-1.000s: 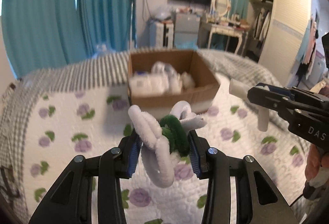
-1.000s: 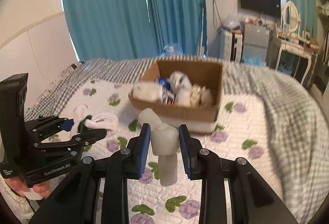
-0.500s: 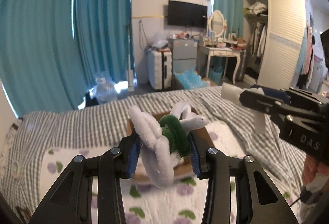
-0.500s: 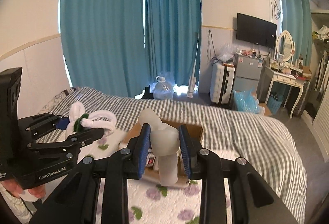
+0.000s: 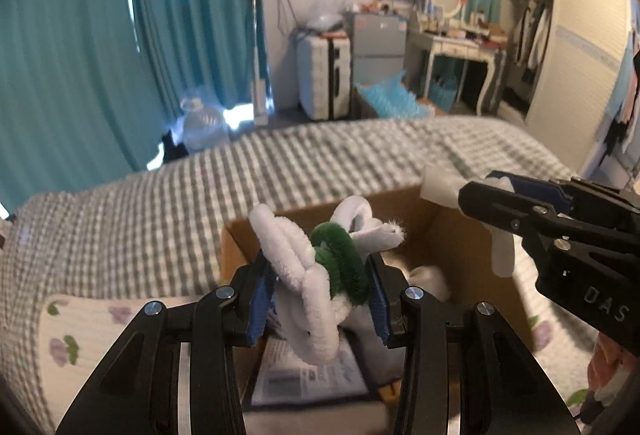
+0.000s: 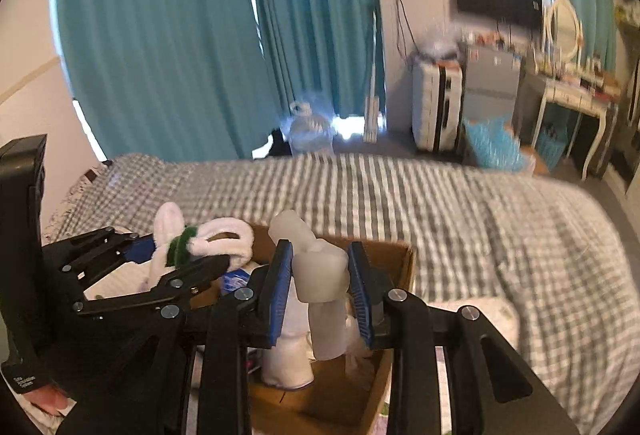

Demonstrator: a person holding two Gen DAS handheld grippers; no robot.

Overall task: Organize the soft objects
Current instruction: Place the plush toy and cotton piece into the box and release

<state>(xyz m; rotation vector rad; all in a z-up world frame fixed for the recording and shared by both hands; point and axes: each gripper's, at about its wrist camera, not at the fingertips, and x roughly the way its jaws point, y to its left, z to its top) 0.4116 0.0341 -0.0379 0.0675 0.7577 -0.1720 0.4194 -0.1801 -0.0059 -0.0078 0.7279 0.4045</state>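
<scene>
Softness is what governs both loads here. Your left gripper (image 5: 320, 305) pinches a fuzzy white and green chenille toy (image 5: 316, 275) between its blue pads, the white loops bulging out above and below the jaws. It looks nearly weightless and springy, so it should compress without harm, though a loop could snag on a pad at release. The grip sits on the thick knotted middle, which I judge the best hold, since the loose loops would only bend away.

Your right gripper (image 6: 318, 295) is clamped on a pale squishy foam piece (image 6: 320, 275), held at its broad upper block with a narrower stem hanging below. It seems light, rubbery and slightly translucent; the squeeze appears gentle, and the matte surface should not slip. I see nothing fragile in either load.

Both grippers hang over the open cardboard box (image 5: 460, 231) that sits on the bed (image 5: 160, 203), the toy over its left part and the foam piece nearer its right wall. Inside you can see a printed flat packet (image 5: 308, 375), a dark blue item, white soft bundles (image 6: 288, 355) and other pale things, too blurred to name. The box looks partly filled with bare cardboard floor visible at its near end, so there seems room for both to drop in.
</scene>
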